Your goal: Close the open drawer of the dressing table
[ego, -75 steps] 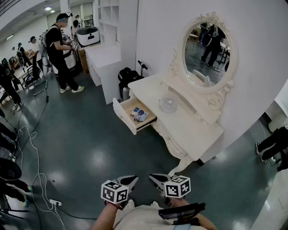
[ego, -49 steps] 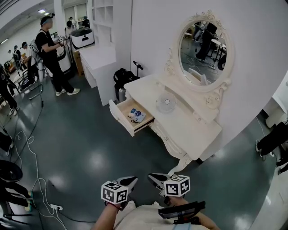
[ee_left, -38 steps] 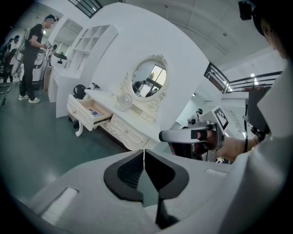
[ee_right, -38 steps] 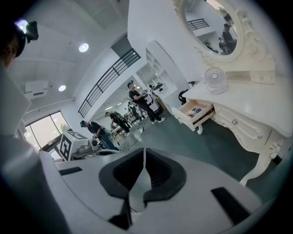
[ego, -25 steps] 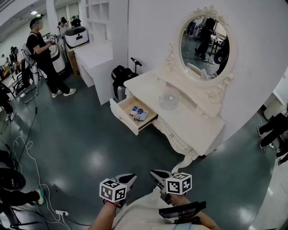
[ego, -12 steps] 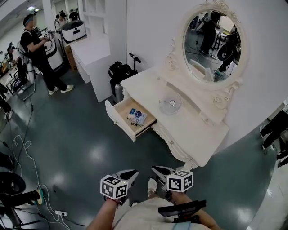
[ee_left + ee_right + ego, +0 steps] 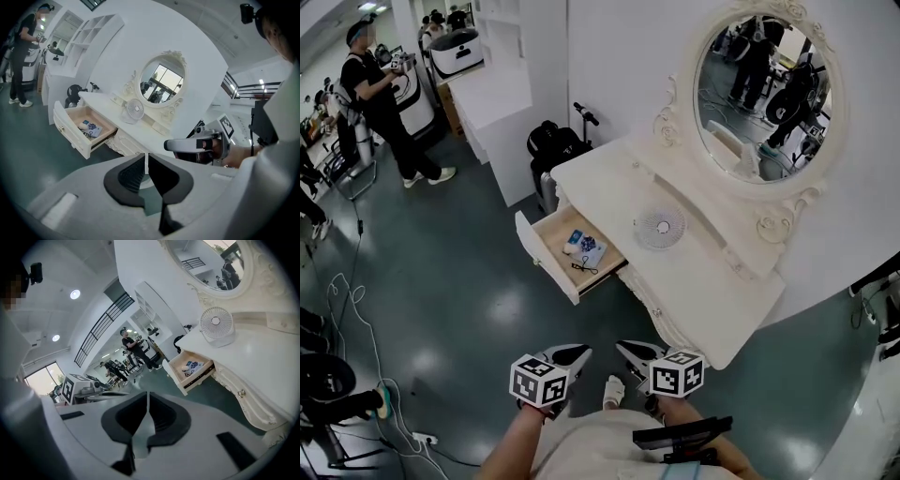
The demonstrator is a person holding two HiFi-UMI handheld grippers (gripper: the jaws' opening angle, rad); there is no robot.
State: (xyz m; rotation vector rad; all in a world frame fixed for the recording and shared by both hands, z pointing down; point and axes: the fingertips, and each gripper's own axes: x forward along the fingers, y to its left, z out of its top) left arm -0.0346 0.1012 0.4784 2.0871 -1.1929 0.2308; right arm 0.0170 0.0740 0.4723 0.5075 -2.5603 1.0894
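left gripper (image 7: 569, 355) and right gripper (image 7: 634, 352) side by side, jaws of both closed and empty, well apart from the table (image 7: 605, 187); its drawer (image 7: 546, 260) stands open.

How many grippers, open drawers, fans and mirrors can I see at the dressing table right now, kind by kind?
Two-jaw grippers with marker cubes: 2, the left gripper and the right gripper
Drawers: 1, the open white wooden drawer
Fans: 1, the small round white desk fan
Mirrors: 1, the oval mirror in an ornate white frame
Total: 5
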